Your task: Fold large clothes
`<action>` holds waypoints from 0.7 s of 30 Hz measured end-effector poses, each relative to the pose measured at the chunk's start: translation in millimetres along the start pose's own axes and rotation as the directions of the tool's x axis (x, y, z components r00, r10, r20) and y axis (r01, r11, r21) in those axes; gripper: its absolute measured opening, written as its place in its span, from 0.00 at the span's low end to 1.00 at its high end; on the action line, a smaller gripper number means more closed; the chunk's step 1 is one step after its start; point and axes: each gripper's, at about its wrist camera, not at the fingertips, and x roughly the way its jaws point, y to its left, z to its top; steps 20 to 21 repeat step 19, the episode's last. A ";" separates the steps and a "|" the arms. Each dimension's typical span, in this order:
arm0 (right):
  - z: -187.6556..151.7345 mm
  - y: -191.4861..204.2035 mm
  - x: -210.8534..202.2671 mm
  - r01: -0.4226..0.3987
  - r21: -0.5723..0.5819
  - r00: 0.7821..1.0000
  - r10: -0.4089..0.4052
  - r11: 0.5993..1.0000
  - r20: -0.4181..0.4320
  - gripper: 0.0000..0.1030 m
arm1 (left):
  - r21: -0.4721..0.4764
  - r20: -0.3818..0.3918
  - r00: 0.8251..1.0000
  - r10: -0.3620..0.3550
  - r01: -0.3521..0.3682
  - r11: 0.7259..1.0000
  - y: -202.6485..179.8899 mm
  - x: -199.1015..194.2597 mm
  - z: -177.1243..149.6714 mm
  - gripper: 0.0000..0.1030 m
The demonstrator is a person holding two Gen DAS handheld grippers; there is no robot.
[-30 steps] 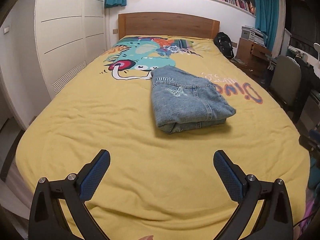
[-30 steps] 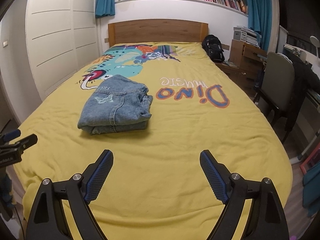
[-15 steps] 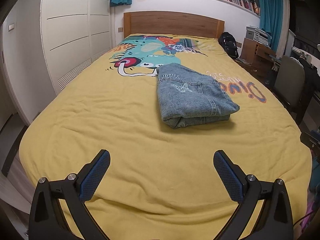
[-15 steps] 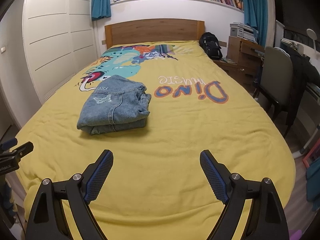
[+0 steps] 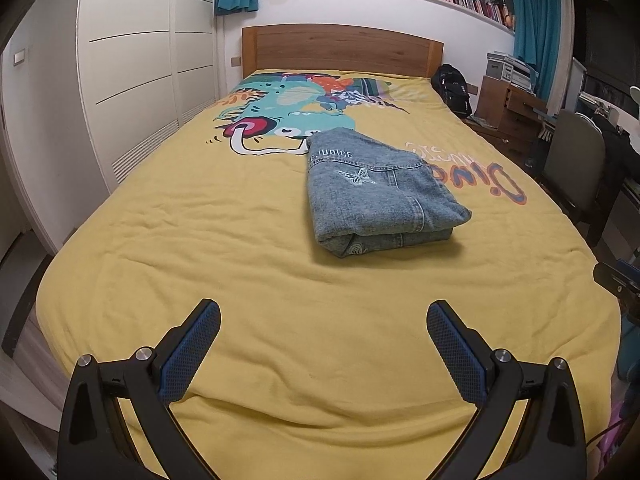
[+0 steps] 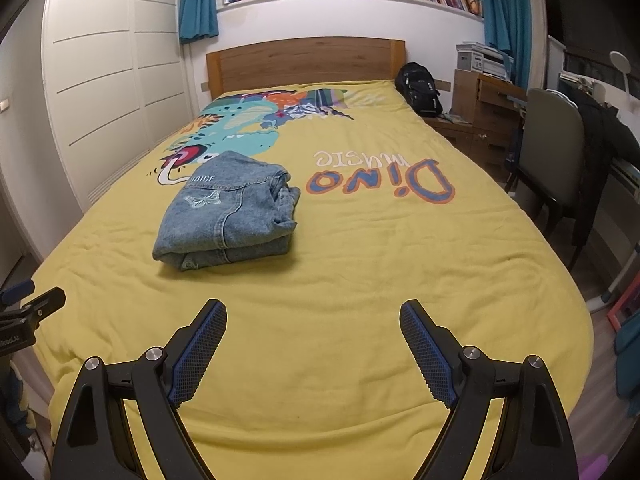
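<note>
Lying folded, denim jacket (image 5: 380,196) points collar-end toward headboard (image 5: 342,54); both grippers (image 5: 323,348) (image 6: 313,346) gape empty.

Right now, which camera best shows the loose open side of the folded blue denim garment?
The right wrist view: the folded blue denim garment shows its bunched layers there. The left wrist view shows mainly its smooth top and front fold.

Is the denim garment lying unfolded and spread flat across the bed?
No, the denim garment is folded into a compact bundle and lies on the yellow bed cover, away from both tongs.
</note>
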 end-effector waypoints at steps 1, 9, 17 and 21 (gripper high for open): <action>-0.1 -0.5 0.0 0.000 0.001 1.000 0.000 1.000 0.000 0.87 | 0.000 0.001 1.000 0.000 0.000 1.000 -0.6 -0.5 0.0 0.99; 0.2 -2.5 -0.8 0.001 0.008 1.000 -0.001 1.000 0.003 0.87 | 0.009 0.006 1.000 0.004 -0.004 1.000 -3.4 -1.5 -1.1 0.99; 0.5 -3.2 -1.1 0.002 0.011 1.000 -0.002 1.000 0.005 0.87 | 0.003 0.008 1.000 0.004 -0.004 1.000 -3.7 -2.3 -0.2 0.99; 0.5 -3.2 -1.2 0.003 0.012 1.000 -0.003 1.000 0.005 0.87 | 0.001 0.007 1.000 0.004 -0.004 1.000 -3.4 -2.3 -0.6 0.99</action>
